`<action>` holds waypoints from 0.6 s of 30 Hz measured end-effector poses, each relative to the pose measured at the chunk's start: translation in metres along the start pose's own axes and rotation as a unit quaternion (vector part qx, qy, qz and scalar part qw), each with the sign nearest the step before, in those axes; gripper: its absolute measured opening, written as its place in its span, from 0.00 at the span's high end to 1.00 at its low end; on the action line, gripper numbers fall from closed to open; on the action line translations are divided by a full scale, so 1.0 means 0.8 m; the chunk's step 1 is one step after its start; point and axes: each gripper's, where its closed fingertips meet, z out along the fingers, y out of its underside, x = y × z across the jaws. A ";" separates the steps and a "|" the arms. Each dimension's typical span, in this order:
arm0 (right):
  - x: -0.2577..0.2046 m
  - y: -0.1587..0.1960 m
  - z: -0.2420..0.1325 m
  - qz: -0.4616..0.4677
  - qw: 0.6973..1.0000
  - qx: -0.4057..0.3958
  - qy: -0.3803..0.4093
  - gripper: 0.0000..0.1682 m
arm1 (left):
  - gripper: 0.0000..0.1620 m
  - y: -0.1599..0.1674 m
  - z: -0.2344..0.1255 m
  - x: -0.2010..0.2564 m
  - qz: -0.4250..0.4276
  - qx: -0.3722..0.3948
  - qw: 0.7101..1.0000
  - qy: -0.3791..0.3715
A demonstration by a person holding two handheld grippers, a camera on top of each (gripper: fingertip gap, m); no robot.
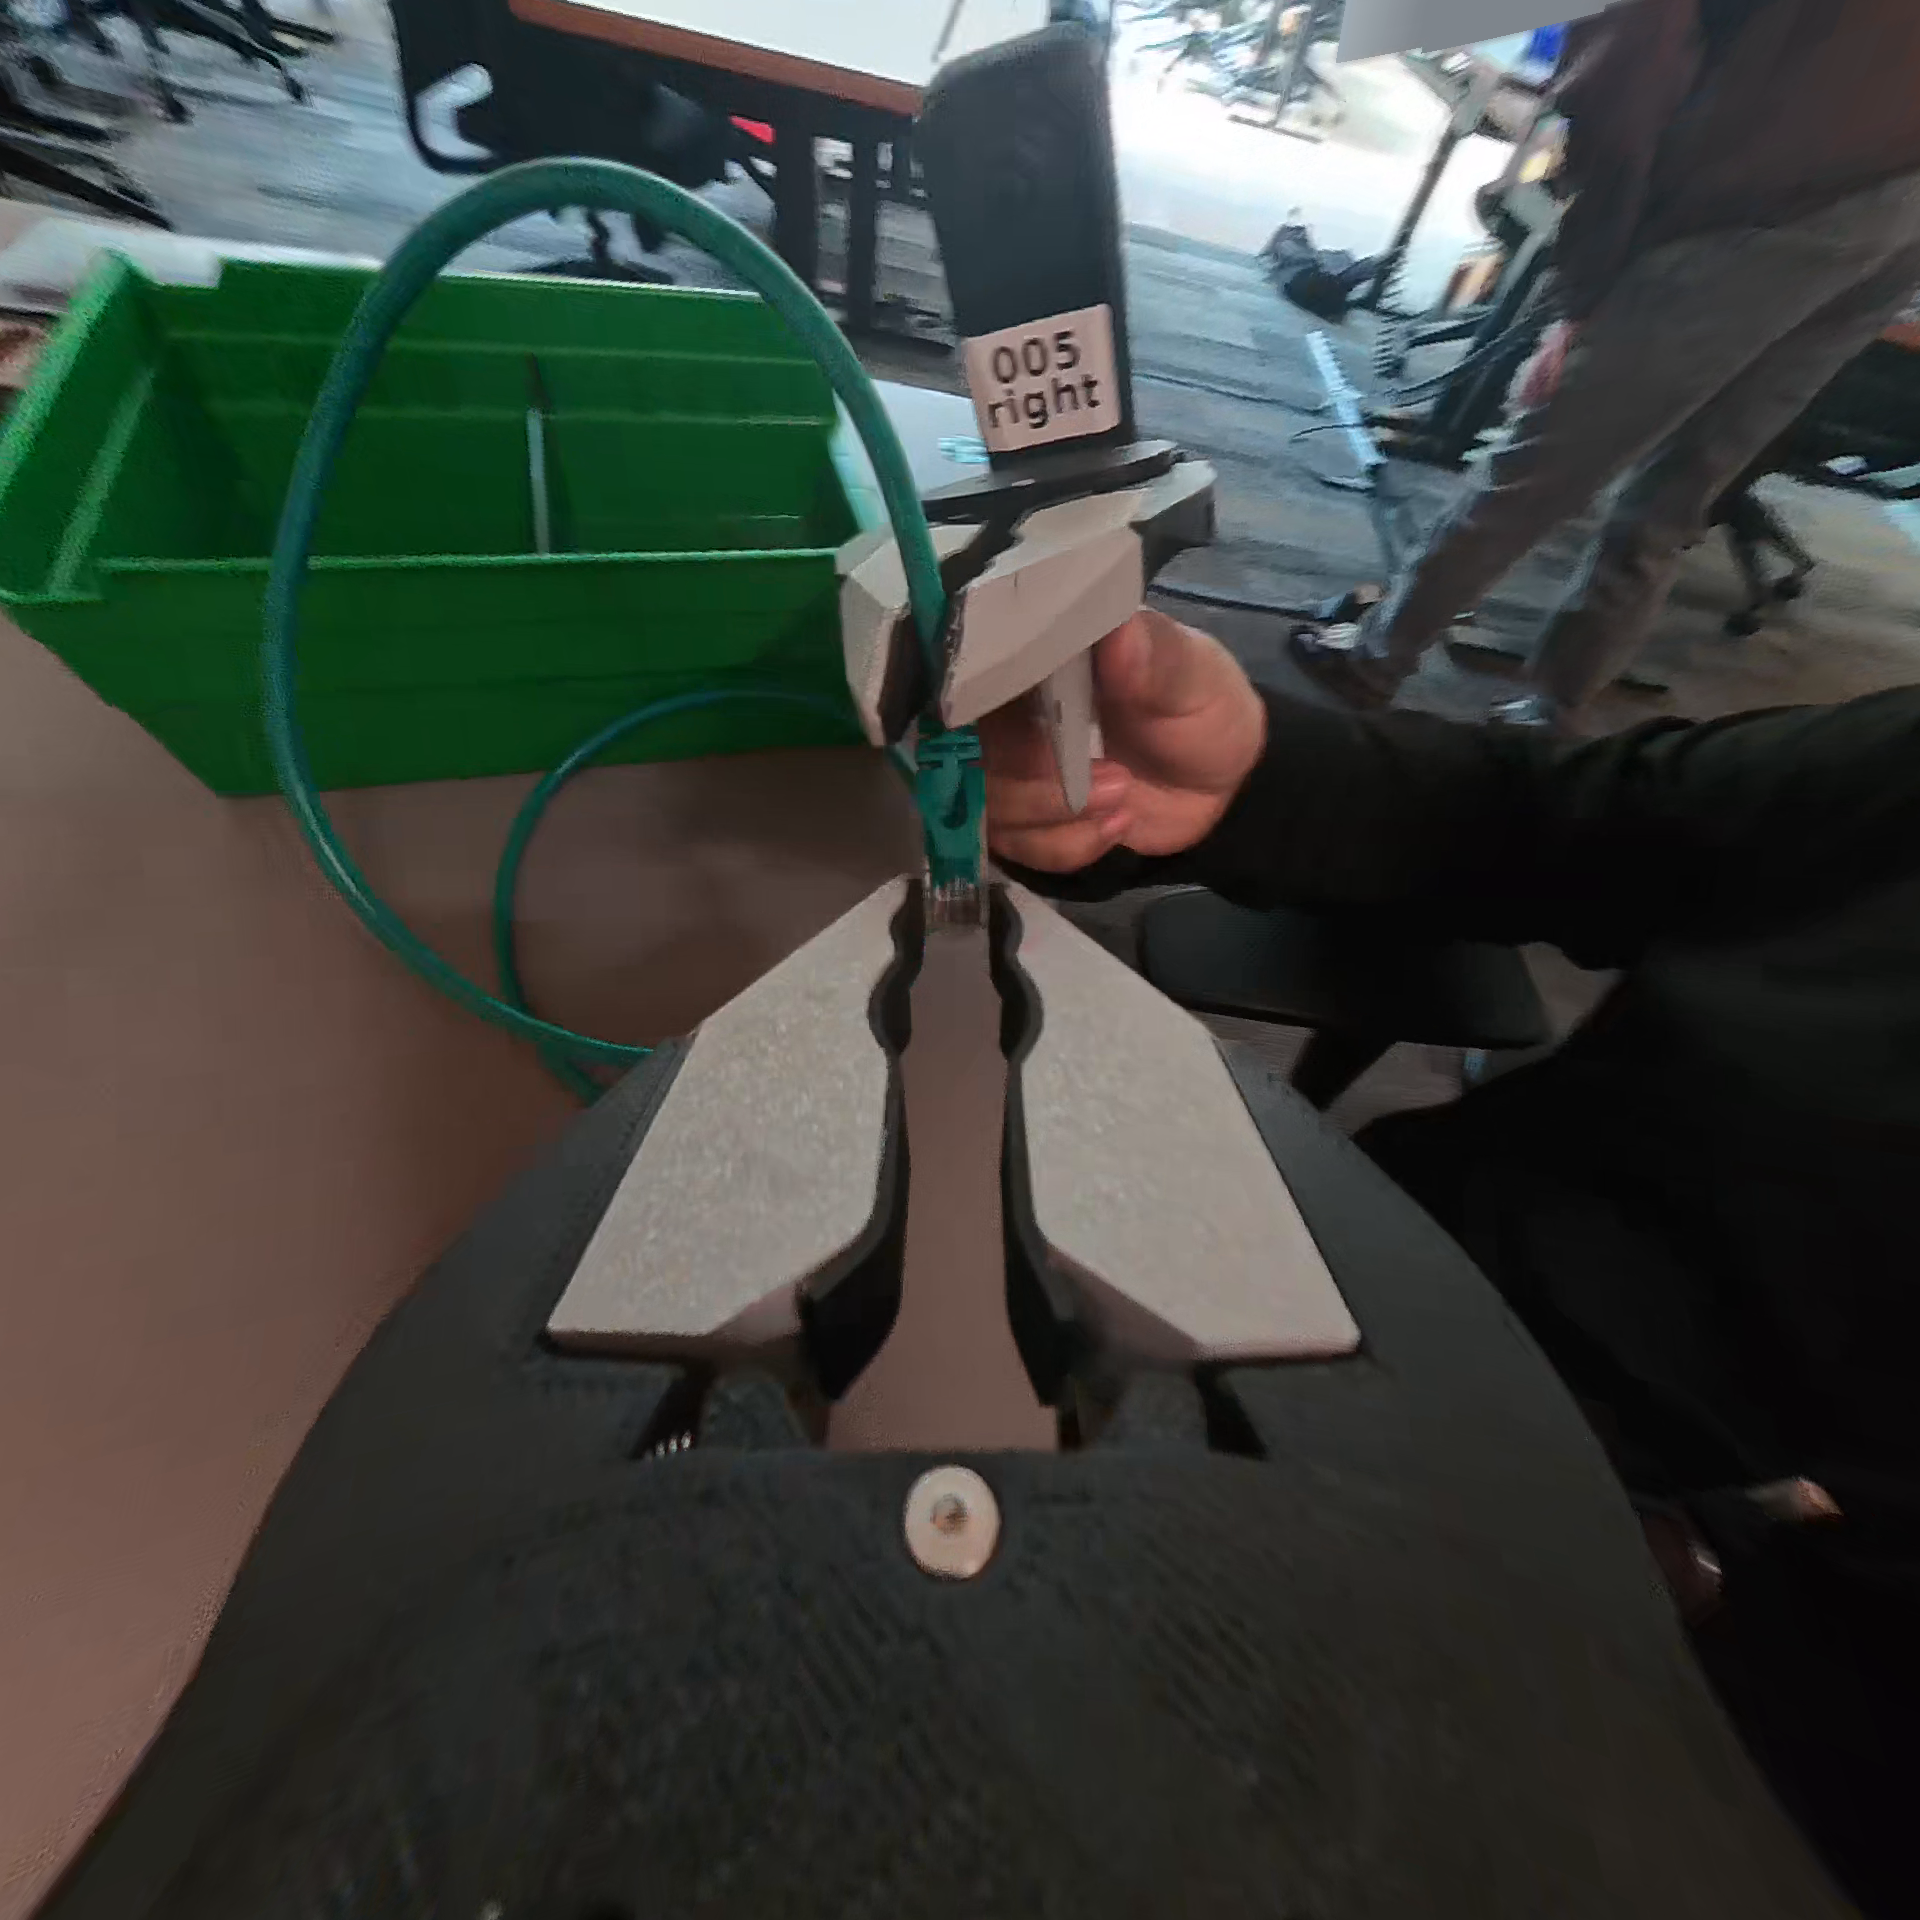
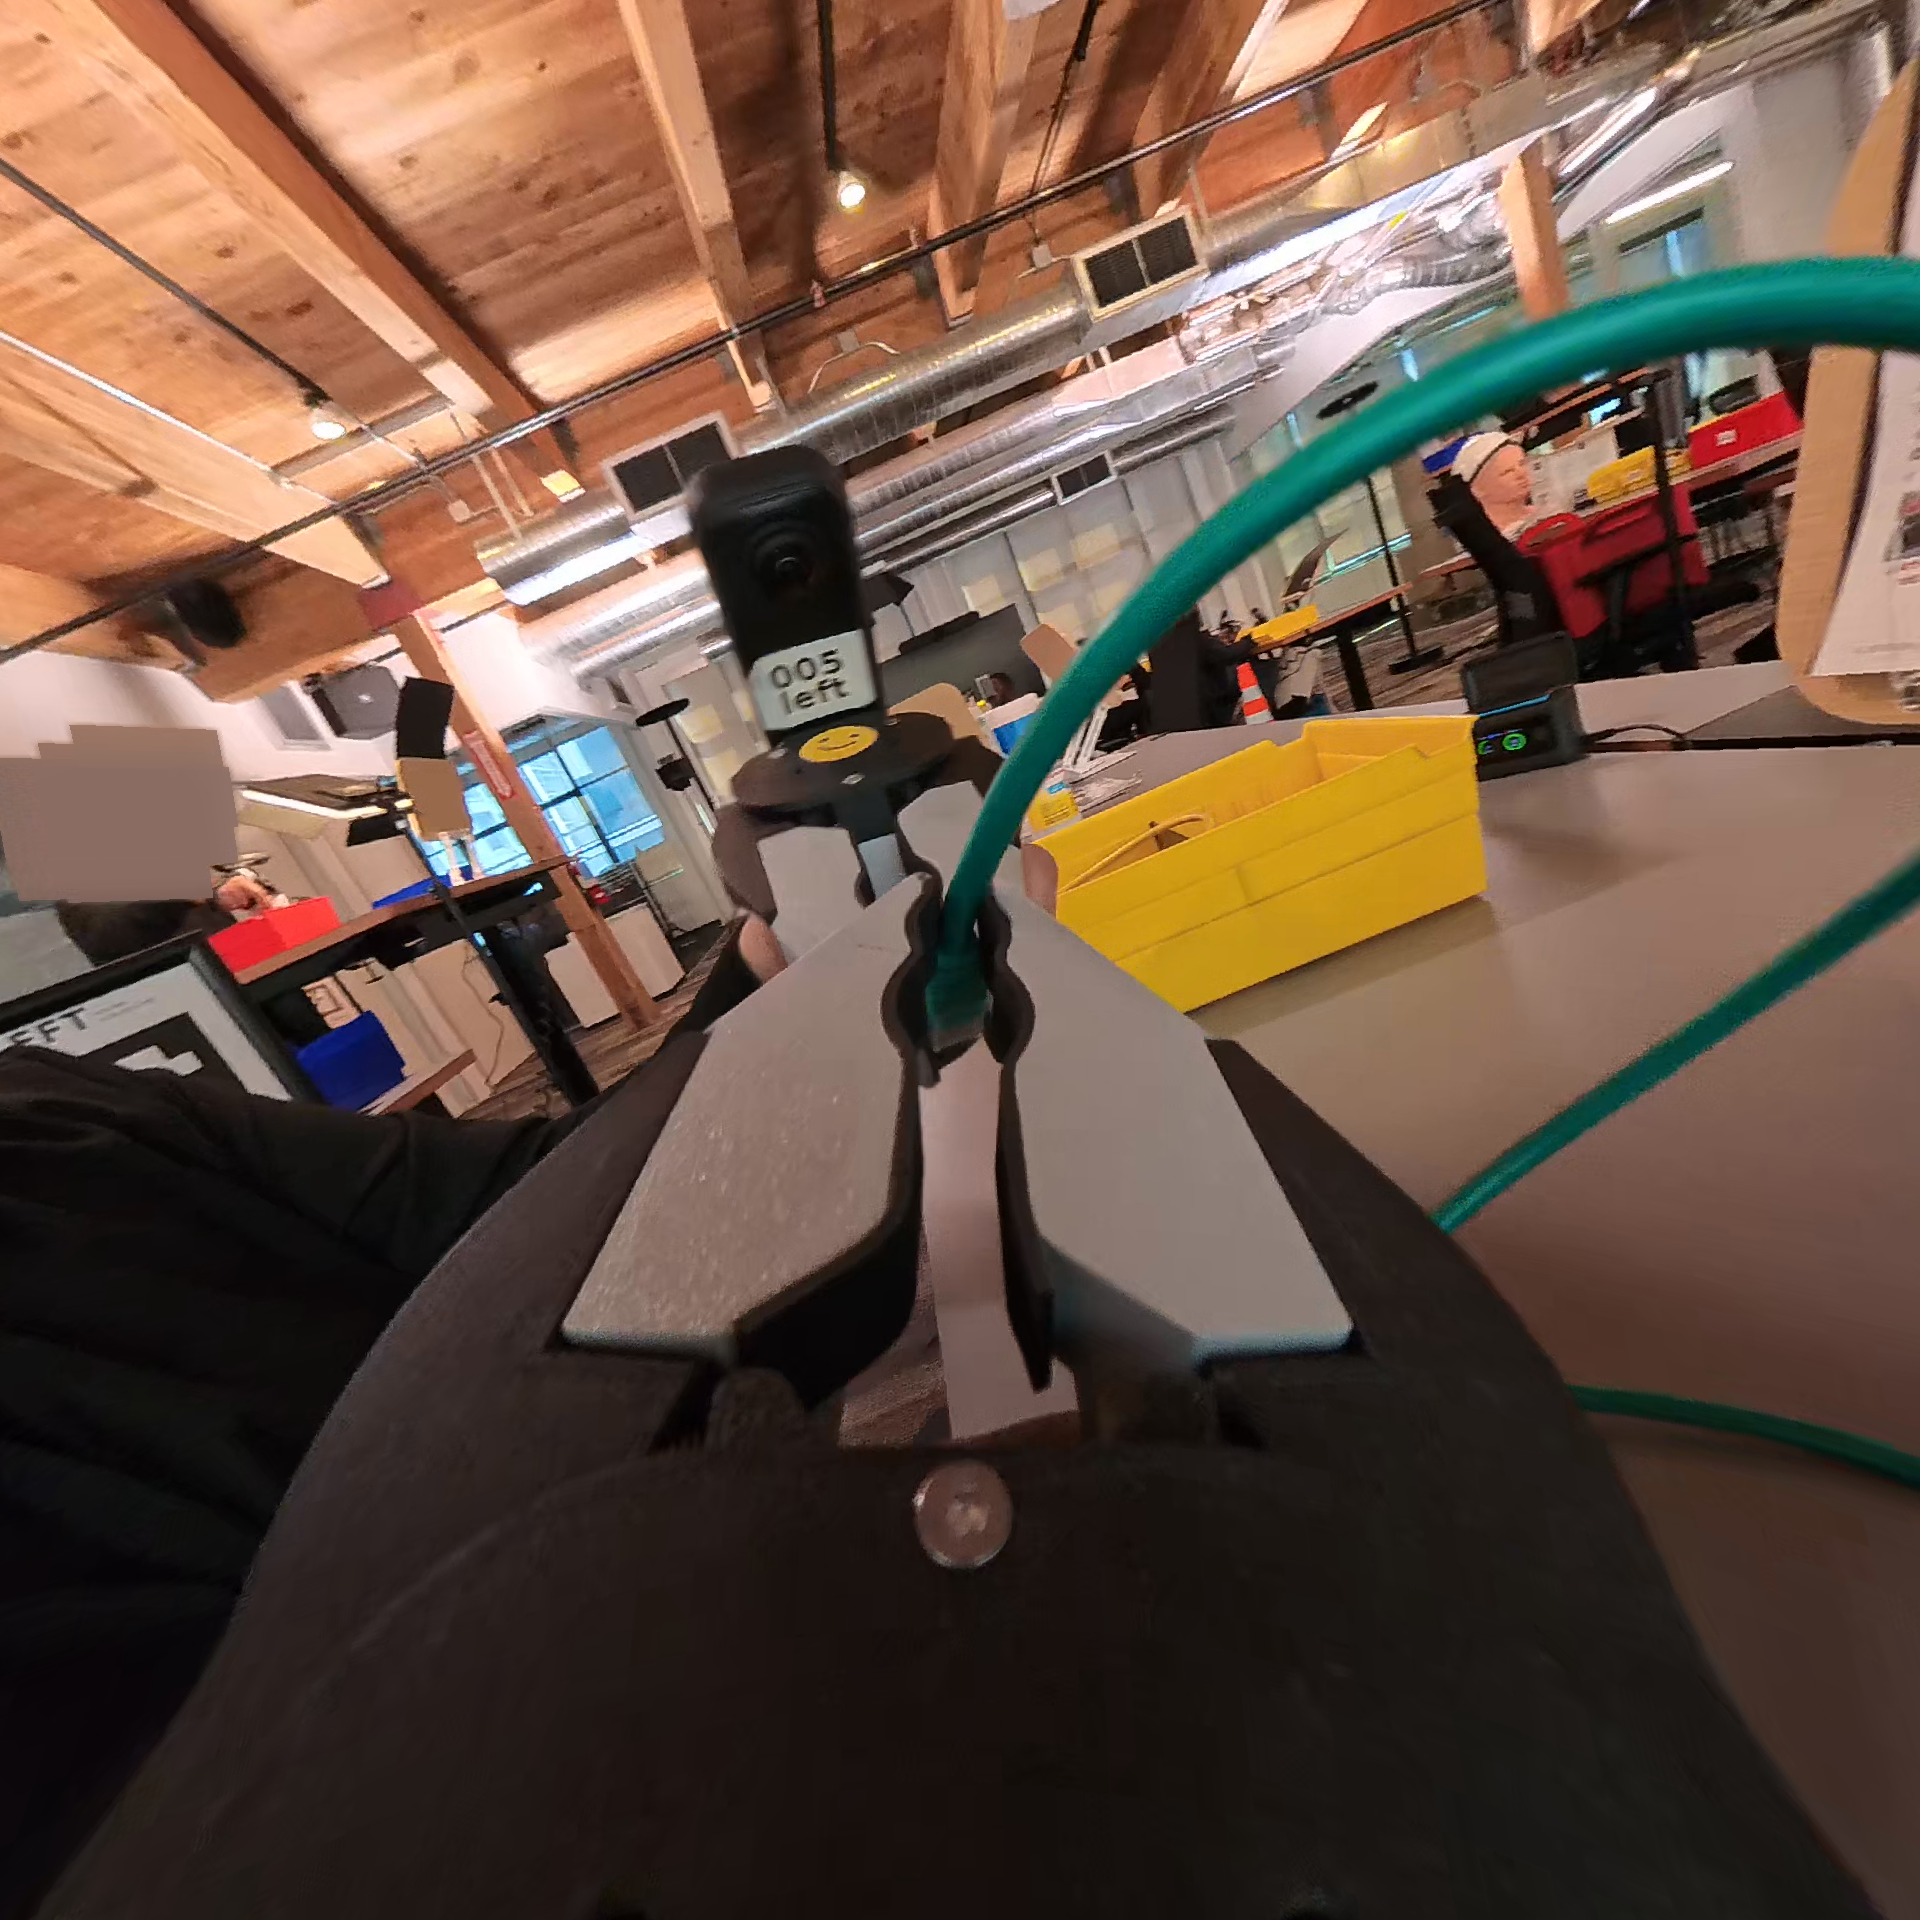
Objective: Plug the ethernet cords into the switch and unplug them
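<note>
Between the tips of the left gripper [image 1: 954,914] sits the clear end of the green ethernet cord's plug [image 1: 951,816]; the fingers stand narrow around it, though whether they pinch it cannot be told. Just above, the right gripper [image 1: 928,665] is clamped on the green ethernet cord [image 1: 312,540] right behind the plug, held by a hand [image 1: 1132,748]. In the right wrist view the right gripper [image 2: 961,997] grips the plug's boot. The cord loops up and back down to the tan table [image 1: 208,1039]. A green bin [image 1: 436,582] stands behind; a yellow bin [image 2: 1278,842] rests farther along the table.
</note>
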 end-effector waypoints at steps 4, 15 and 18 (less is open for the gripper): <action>-0.007 0.009 -0.002 -0.005 0.999 -0.025 -0.026 0.98 | 0.94 0.002 -0.008 0.009 -0.047 0.006 0.997 0.066; 0.000 0.033 0.004 -0.025 0.997 -0.065 -0.015 0.95 | 0.94 -0.003 -0.013 -0.003 -0.075 0.045 0.992 0.089; 0.005 0.033 0.005 -0.019 0.998 -0.064 -0.007 0.95 | 0.94 -0.002 -0.014 -0.007 -0.081 0.042 0.993 0.069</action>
